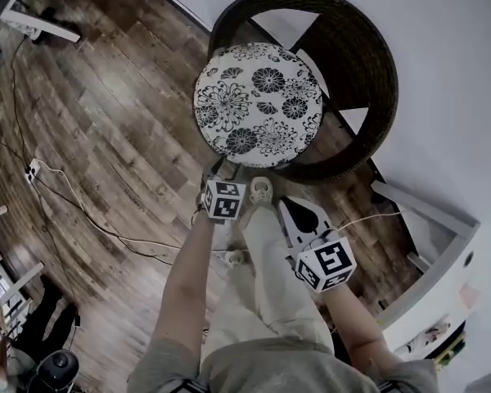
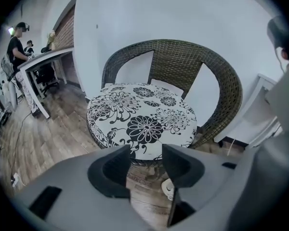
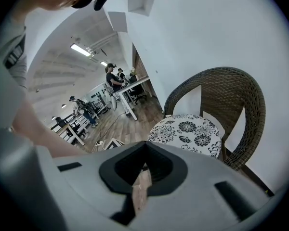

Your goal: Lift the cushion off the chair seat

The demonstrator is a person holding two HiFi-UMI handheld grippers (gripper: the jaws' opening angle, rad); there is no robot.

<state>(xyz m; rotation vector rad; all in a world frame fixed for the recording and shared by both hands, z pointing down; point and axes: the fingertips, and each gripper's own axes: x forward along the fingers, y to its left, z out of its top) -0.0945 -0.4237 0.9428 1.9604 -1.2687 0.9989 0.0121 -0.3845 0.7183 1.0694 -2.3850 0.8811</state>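
A round white cushion [image 1: 258,101] with black flowers lies flat on the seat of a dark wicker chair [image 1: 364,64]. My left gripper [image 1: 217,174] hangs just short of the seat's front edge. In the left gripper view its jaws [image 2: 146,165] stand open with nothing between them, and the cushion [image 2: 142,119] lies just beyond and above the tips. My right gripper [image 1: 288,207] is farther back, to the right of the person's legs. Its jaws [image 3: 144,148] meet at the tips and hold nothing, with the cushion [image 3: 188,129] some way ahead on the right.
The chair stands against a white wall [image 1: 442,47], with a white shelf unit [image 1: 442,244] to its right. Cables and a power strip [image 1: 33,170] lie on the wood floor at left. The person's shoe [image 1: 261,191] is near the chair. A desk [image 2: 43,61] and people are at far left.
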